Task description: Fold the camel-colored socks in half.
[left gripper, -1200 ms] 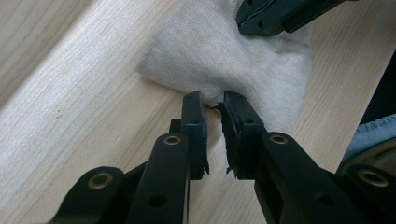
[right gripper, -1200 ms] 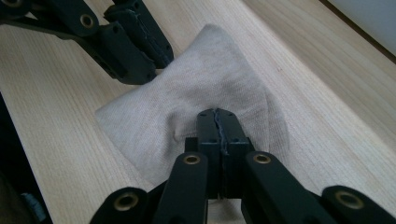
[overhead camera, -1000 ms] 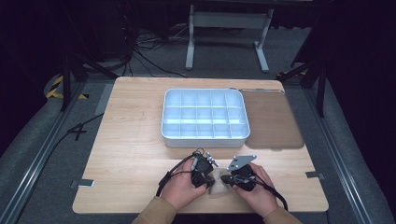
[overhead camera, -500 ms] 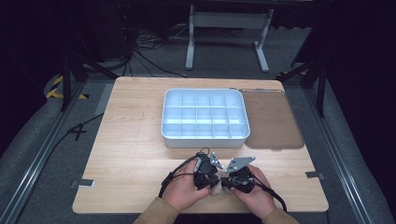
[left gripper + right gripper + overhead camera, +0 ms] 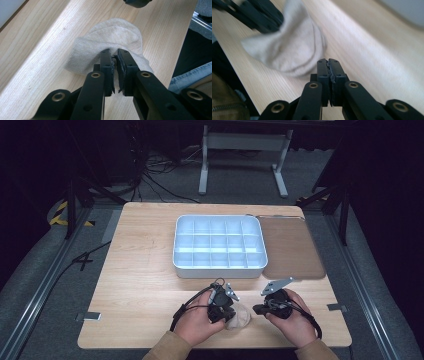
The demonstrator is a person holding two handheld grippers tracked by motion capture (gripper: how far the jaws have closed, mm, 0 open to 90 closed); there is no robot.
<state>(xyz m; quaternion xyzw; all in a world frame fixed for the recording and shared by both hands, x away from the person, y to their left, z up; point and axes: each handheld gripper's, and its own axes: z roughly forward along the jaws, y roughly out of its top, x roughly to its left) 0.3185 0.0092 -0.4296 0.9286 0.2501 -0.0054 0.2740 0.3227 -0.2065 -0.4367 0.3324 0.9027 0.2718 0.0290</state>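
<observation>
Lying crumpled near the front edge of the pale wood-grain tabletop (image 5: pixel 140 270), the sock (image 5: pixel 112 40) is soft, beige, ribbed knit, rounded at its far end. The left hand-held gripper (image 5: pixel 114 53) has just been closing and pinches a fold of its near edge between black jaws. The right hand-held gripper (image 5: pixel 328 61) has its jaws pressed together on nothing, just beside the sock. A white plastic tray (image 5: pixel 219 270) of square compartments sits farther back beside a brown mat (image 5: pixel 292 247); bare wood spreads wide to the left.
</observation>
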